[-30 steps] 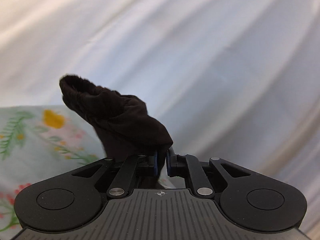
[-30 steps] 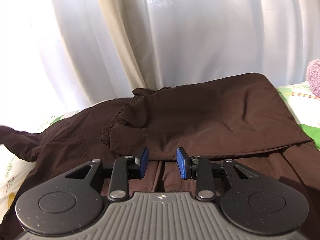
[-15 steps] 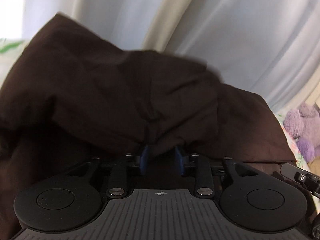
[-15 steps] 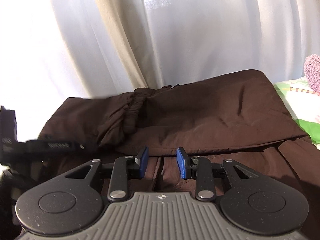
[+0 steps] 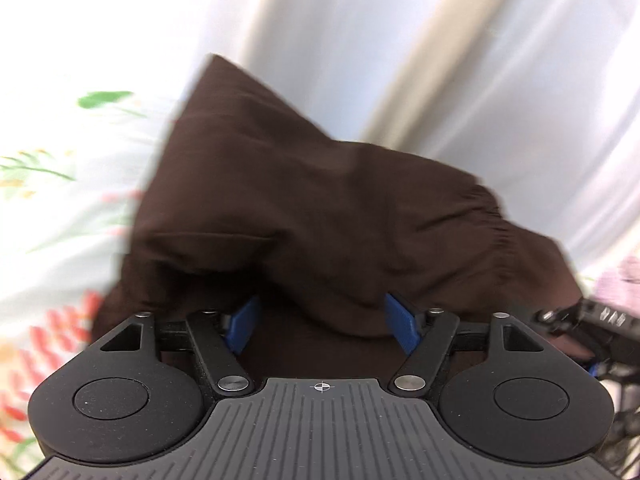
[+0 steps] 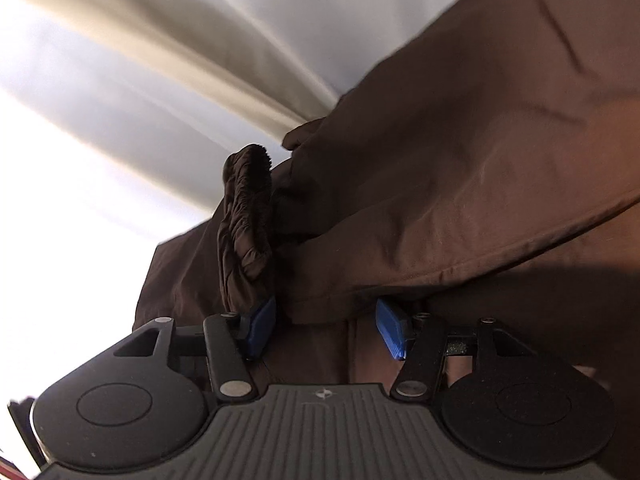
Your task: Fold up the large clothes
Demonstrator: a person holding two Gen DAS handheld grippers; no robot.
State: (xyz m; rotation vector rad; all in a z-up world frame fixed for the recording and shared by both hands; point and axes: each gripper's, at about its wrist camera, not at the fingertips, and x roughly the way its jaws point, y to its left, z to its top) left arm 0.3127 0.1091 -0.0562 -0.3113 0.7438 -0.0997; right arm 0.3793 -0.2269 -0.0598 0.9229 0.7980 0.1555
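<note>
A dark brown garment point(image 5: 320, 208) lies folded over itself on a floral sheet point(image 5: 48, 216). My left gripper point(image 5: 322, 326) sits low at its near edge. Its jaws are opening, and the blue pads point(image 5: 242, 326) stand wide apart. A loose fold of the cloth sags between them without being pinched. In the right wrist view the garment point(image 6: 460, 168) fills the right side, with its gathered waistband point(image 6: 246, 216) sticking up. My right gripper point(image 6: 326, 332) is rolled to one side and its jaws are opening. The hemmed fold edge lies between its pads, not pressed. The right gripper's point(image 5: 596, 320) tip shows at the left view's right edge.
Pale curtains point(image 5: 460, 60) hang right behind the garment. A purple plush toy point(image 5: 622, 280) lies at the far right on the sheet. The floral sheet spreads out to the left of the cloth.
The left gripper carried a pinched piece of brown cloth over onto the garment, then let it go and spread wide. The right gripper rolled, moved closer to the fold and widened its jaws.
</note>
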